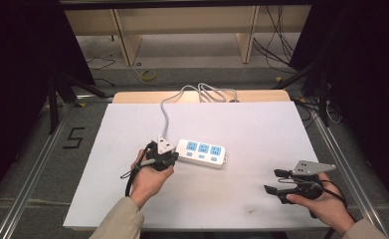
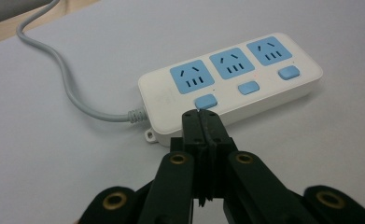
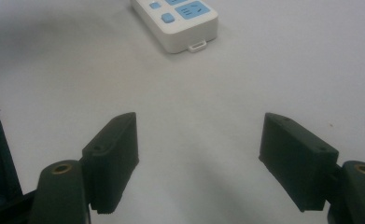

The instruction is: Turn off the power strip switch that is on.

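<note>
A broad white surface (image 1: 242, 124) takes up most of the room in front of the person, sitting on a wooden top whose far edge peeks out behind it. Grey floor runs around it, with a black figure "5" (image 1: 74, 138) marked off to the left side.

On the surface, a little left of the middle, lies a white power strip (image 1: 202, 153) with three blue sockets in a row and a blue switch under each. Its grey cord (image 1: 168, 112) leaves the left end, curves toward the far edge and bunches in loops there.

The person's left hand (image 1: 149, 177) comes in from the bottom, a beige sleeve (image 1: 117, 224) behind it, and holds the left claw (image 2: 202, 119) right at the strip's left end. In the left gripper view its two black jaws are pressed tight together with nothing between them, and their tips sit at the near edge of the strip, just below the leftmost blue switch (image 2: 205, 101); I can't tell whether they actually touch it.

The right hand (image 1: 321, 201) rests near the front right corner, well apart from the strip. The right claw (image 3: 199, 149) is spread wide and empty over bare white, a grey three-cornered plate (image 1: 312, 167) on top of it. In the right gripper view the strip's right end shows farther off.
</note>
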The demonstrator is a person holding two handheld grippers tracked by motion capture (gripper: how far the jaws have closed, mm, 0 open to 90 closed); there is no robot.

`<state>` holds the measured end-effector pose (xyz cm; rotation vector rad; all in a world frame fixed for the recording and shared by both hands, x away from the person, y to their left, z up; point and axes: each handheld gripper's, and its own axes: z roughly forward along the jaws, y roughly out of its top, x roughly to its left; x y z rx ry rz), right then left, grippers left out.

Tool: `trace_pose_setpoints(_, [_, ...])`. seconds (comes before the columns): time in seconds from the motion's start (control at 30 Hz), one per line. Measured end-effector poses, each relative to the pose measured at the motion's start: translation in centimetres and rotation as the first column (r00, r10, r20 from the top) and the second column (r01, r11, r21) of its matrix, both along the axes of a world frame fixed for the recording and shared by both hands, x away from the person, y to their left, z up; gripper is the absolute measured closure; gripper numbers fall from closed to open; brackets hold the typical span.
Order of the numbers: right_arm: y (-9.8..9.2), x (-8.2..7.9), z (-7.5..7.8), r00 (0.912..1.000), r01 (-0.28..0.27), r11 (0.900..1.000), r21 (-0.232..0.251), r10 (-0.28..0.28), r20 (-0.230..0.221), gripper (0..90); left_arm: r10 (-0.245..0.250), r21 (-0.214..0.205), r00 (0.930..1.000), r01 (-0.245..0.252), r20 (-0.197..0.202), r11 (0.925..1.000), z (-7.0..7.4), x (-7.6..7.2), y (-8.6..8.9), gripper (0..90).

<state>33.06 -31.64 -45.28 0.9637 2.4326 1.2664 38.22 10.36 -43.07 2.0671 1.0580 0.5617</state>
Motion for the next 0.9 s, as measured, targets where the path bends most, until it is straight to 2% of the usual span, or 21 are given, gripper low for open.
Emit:
trace_pose_setpoints(0.13, [0.1, 0.0, -0.1, 1.0000, -0.002, 1.0000, -0.002, 0.002, -0.001, 28.3, -0.014, 0.014, 0.9998, 0.015, -0.010, 0.9998, -0.1, 0.3, -0.5, 89.9])
trace_pose_setpoints(0.9, [0.1, 0.1, -0.1, 1.0000, 0.003, 1.0000, 0.002, -0.003, -0.004, 28.3, -0.037, 0.024, 0.9990, 0.037, -0.027, 0.9990, -0.4, 1.7, -2.5, 89.9])
